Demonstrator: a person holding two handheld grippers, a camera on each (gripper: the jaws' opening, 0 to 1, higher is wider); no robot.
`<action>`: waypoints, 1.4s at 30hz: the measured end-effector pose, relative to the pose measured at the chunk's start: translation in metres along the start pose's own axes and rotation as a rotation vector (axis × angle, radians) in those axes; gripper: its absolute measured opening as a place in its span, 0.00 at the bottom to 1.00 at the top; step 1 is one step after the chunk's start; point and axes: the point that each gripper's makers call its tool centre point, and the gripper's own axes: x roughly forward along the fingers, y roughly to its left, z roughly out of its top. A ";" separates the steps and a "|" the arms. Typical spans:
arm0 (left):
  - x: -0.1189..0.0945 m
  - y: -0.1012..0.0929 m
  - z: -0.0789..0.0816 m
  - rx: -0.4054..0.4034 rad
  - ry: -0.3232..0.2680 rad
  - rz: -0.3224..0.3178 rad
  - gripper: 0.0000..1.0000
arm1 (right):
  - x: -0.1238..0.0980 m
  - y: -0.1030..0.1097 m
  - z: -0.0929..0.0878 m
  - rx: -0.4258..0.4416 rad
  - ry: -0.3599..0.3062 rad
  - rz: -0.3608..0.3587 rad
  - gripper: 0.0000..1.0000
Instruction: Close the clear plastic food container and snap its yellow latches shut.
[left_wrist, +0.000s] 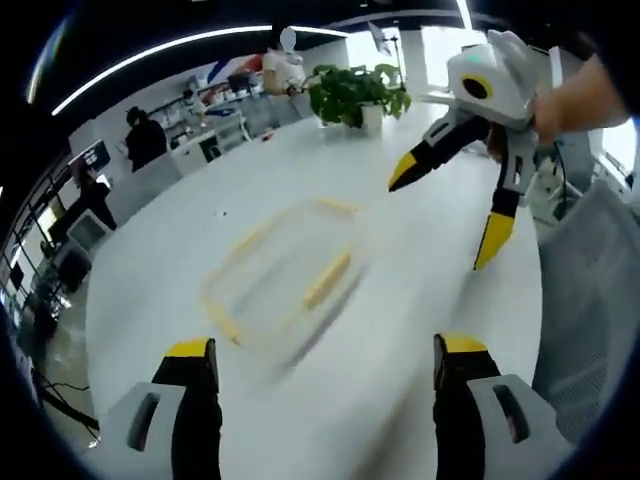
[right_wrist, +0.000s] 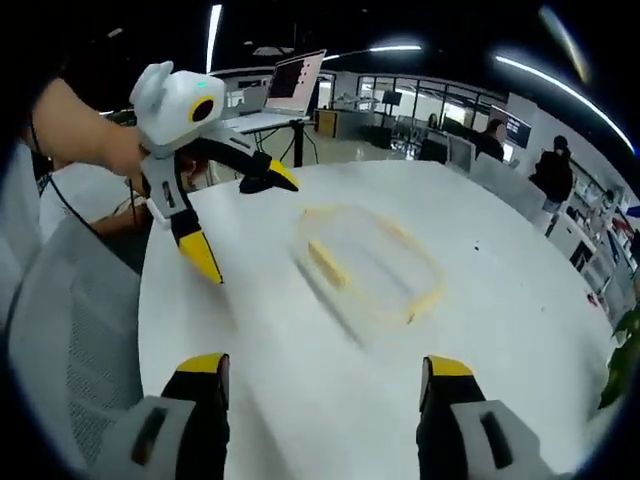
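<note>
Left gripper: jaws spread wide, holding nothing, above white table. Clear container with yellow latches lies mid-table, blurred, apart from both grippers. Right gripper: likewise spread, empty. We judge container light, rigid, slippery; we would press lid edges, pinch latches.
</note>
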 end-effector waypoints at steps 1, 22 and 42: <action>-0.002 -0.001 -0.002 0.002 0.000 0.005 0.88 | -0.003 0.002 -0.001 0.011 -0.013 -0.005 0.77; -0.042 -0.035 -0.032 -0.099 -0.044 0.053 0.87 | -0.037 0.041 -0.024 0.093 -0.120 -0.065 0.78; -0.066 -0.050 -0.044 -0.198 -0.104 0.085 0.88 | -0.057 0.051 -0.045 0.139 -0.150 -0.107 0.76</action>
